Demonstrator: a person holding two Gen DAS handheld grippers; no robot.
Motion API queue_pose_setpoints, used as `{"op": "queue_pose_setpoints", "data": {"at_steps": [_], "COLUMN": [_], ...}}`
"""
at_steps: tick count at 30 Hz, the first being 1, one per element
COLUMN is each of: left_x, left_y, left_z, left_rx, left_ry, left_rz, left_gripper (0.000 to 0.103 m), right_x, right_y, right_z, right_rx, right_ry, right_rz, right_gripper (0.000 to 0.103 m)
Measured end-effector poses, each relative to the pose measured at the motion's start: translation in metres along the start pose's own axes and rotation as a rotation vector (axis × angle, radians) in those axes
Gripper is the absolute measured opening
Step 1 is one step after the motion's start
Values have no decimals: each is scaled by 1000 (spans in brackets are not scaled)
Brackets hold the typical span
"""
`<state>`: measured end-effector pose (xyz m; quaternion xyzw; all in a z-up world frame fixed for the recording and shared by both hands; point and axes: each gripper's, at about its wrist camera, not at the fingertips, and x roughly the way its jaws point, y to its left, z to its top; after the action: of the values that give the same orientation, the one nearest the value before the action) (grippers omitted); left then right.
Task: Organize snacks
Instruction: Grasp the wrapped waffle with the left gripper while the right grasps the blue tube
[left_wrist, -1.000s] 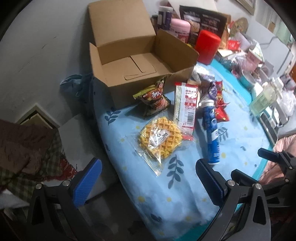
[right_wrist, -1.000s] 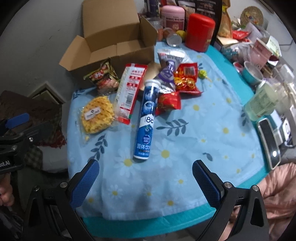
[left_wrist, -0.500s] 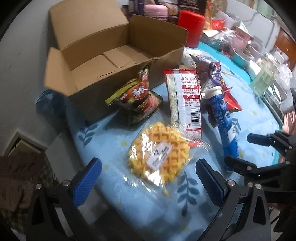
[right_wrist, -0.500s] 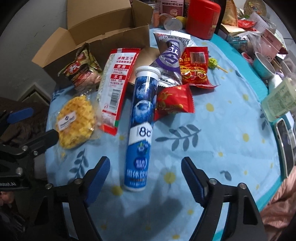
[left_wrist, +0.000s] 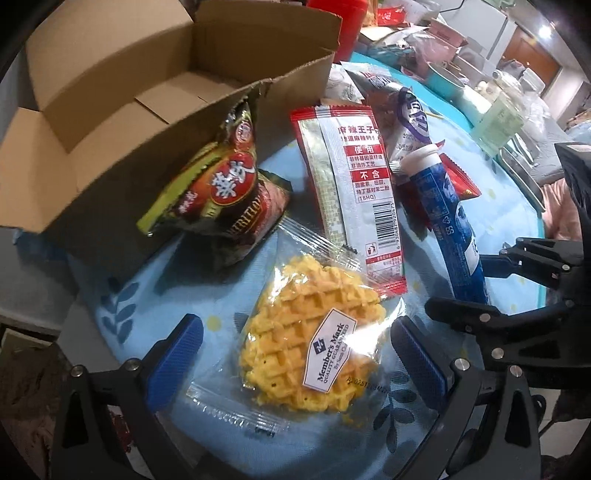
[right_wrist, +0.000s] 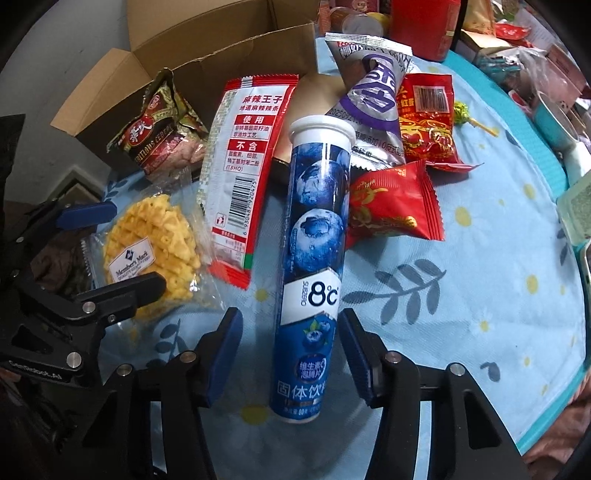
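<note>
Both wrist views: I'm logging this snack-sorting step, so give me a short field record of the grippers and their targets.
left gripper: open, straddling the waffle pack
right gripper: jaws closing around the blueberry tube, pads not yet touching
box: cardboard, open, no snacks visible inside
surface: floral blue tablecloth

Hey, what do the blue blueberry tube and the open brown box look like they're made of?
Blue tube: likely rigid plastic under a glossy printed label, going by the light streaks along it and its white snap cap; metal can't be ruled out.
Box: plain matte brown corrugated cardboard, judging by its folded flaps and ragged torn front edge.
</note>
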<state>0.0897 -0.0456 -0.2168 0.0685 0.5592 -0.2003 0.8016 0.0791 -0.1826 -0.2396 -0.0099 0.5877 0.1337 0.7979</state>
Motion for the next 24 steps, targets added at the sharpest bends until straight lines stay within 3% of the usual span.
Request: {"op": "queue_pose_setpoints", "data": {"at_steps": [5, 9, 14, 21, 24], "left_x": [-7, 2, 26, 27, 23], "left_y": [-4, -14, -19, -22, -23], "left_z": [0, -4, -12, -12, -11], "left_rx": [36, 118, 186, 192, 188], "left_ry": [14, 41, 93, 34, 8], "left_rz": [-55, -2, 57, 52, 48], "left_gripper": [103, 103, 103, 103, 87], "right_x": [-3, -2, -1, 6, 5], "right_y": [-1, -3, -6, 1, 0], "right_z": [4, 5, 7, 5, 6], "right_rx": [-3, -11, -17, -22, -14], "right_ry": [-2, 3, 16, 23, 27], "right_rz": [-8, -20, -40, -59, -53], "right_gripper": [54, 53, 43, 32, 29]}}
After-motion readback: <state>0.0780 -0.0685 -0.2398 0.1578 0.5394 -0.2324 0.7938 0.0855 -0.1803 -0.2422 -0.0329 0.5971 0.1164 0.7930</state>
